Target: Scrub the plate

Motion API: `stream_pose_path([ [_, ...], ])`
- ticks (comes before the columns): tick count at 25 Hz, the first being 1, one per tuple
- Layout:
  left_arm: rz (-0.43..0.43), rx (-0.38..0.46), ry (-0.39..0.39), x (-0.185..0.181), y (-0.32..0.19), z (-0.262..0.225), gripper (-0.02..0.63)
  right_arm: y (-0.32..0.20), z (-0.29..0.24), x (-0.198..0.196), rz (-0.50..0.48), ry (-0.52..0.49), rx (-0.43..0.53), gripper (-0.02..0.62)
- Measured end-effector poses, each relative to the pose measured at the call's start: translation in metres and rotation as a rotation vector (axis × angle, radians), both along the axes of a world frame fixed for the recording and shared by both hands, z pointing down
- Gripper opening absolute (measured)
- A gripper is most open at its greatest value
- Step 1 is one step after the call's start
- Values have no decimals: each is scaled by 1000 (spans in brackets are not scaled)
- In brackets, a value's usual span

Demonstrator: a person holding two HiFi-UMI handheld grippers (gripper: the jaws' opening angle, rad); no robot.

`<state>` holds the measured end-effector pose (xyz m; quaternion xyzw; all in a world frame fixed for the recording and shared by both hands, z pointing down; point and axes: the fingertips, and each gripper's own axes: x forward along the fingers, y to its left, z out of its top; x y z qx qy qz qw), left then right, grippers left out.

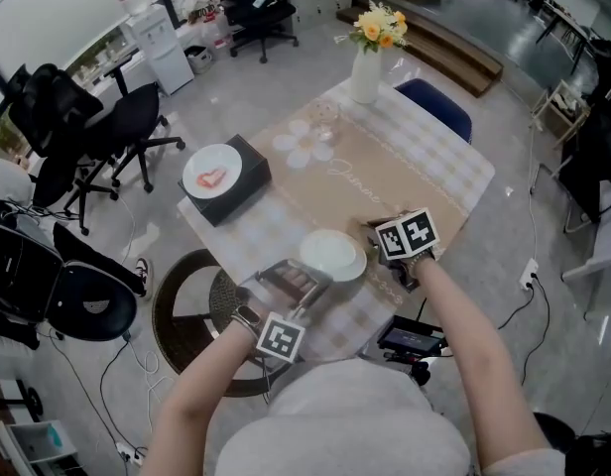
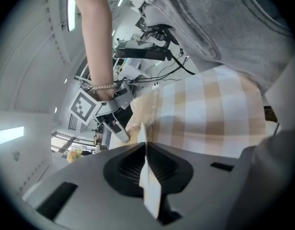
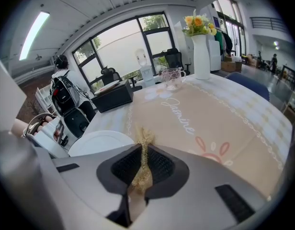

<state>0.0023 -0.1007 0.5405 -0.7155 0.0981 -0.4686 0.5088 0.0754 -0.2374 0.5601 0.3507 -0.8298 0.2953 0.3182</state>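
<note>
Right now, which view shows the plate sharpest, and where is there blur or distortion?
Head view: plate sharp, evenly lit. Left gripper view: plate edge-on and soft, checked tablecloth bent by fisheye. Right gripper view: plate clear, gold scourer slightly blurred, windows bright.

The plate looked like white glazed ceramic, smooth and glossy. The scrubber pinched in the right gripper was a rough, wiry tuft with a dull gold, metallic sheen. Both grippers had shells of smooth, matt grey plastic. The left gripper showed black ribbed pads that looked rubbery against the plate's thin rim. The tablecloth was matt checked cloth, and the beige runner on it looked like matt fabric too. The vase was glossy white, the cup clear glass, the box matt black.
</note>
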Motion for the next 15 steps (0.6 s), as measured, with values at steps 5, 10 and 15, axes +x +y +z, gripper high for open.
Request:
stream_pose_path([
  [5, -44, -78, 175, 5, -2, -14, 17, 3, -23, 8, 48, -56, 57, 41],
  [10, -140, -151, 326, 1, -12, -32, 17, -2, -50, 17, 95, -75, 177, 41],
  [15, -299, -262, 550, -12, -30, -45, 17, -5, -74, 25, 169, -133, 243, 41],
])
